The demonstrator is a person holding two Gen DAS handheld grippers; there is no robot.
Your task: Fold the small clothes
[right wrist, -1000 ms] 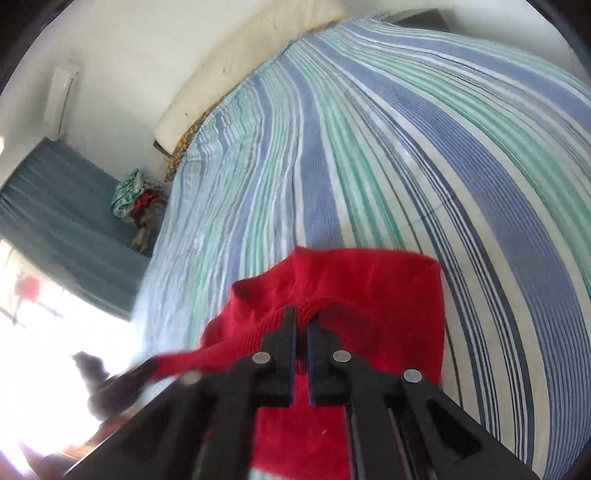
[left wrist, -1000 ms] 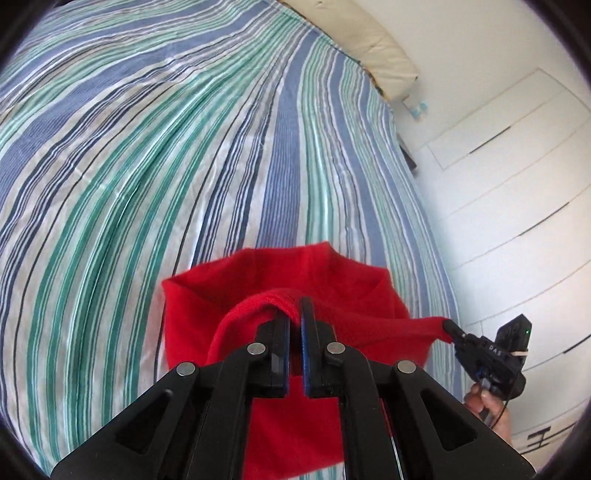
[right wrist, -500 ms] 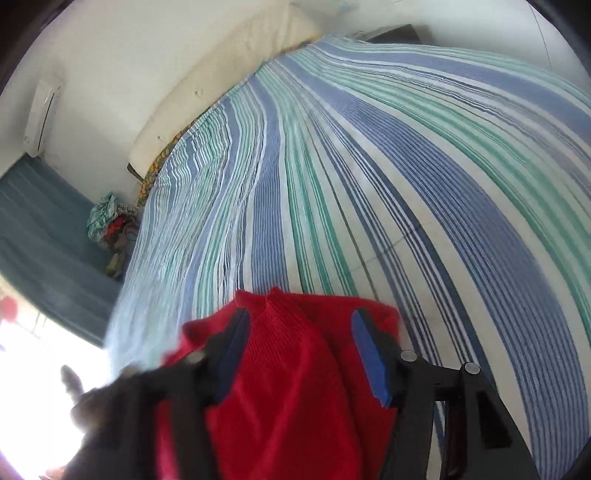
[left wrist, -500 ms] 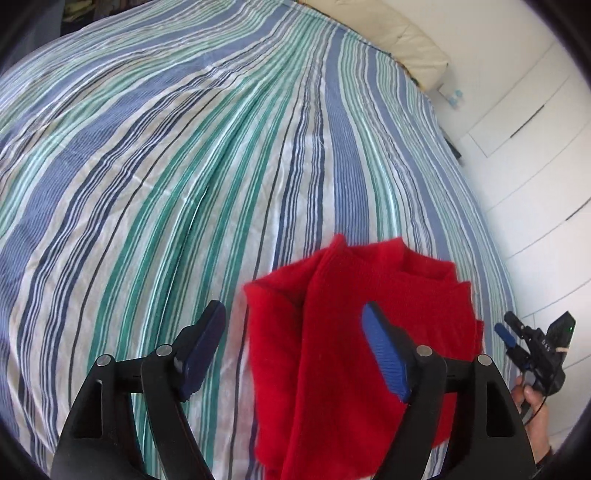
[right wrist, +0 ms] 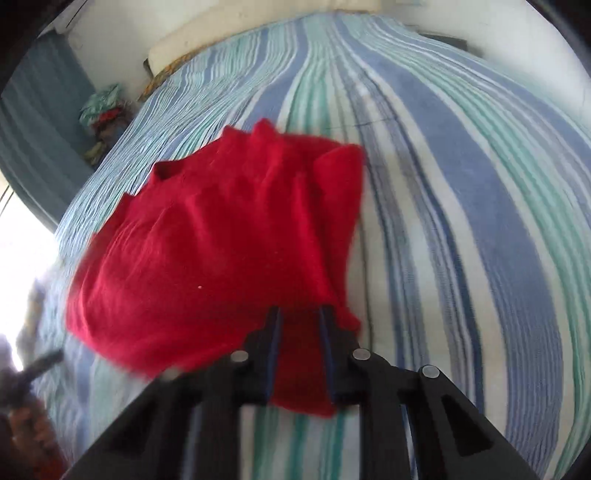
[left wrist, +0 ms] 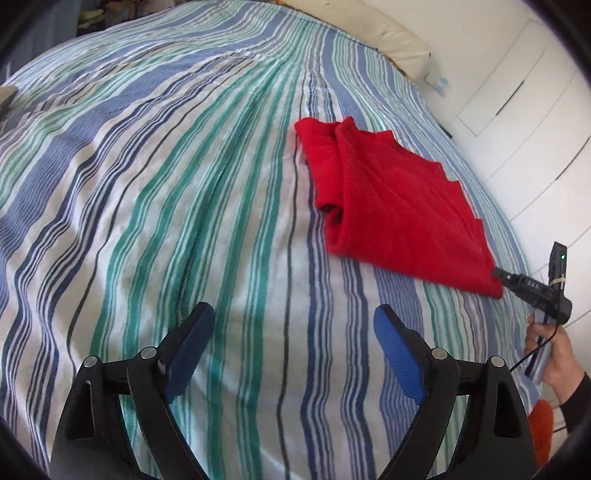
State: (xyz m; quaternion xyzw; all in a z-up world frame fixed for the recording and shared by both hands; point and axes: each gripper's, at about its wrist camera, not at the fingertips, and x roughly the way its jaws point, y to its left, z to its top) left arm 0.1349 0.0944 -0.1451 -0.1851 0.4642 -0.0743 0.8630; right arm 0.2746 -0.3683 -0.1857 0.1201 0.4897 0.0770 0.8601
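A folded red garment (left wrist: 391, 195) lies on the striped bedspread (left wrist: 184, 184), to the right of centre in the left wrist view. My left gripper (left wrist: 293, 339) is open and empty, well short of the garment and to its left. In the right wrist view the red garment (right wrist: 221, 240) fills the middle. My right gripper (right wrist: 300, 321) has its jaws narrowly set around the garment's near corner. The left wrist view shows the right gripper (left wrist: 496, 275) at that corner of the cloth.
A cream pillow (left wrist: 373, 33) lies at the head of the bed. White cupboard doors (left wrist: 535, 122) stand to the right of the bed. A pile of clothes (right wrist: 103, 110) sits beside the bed by a blue curtain.
Both grippers let go of the garment and it dropped folded on the bed. My left gripper drew back, open. My right gripper closed again on the garment's near corner.
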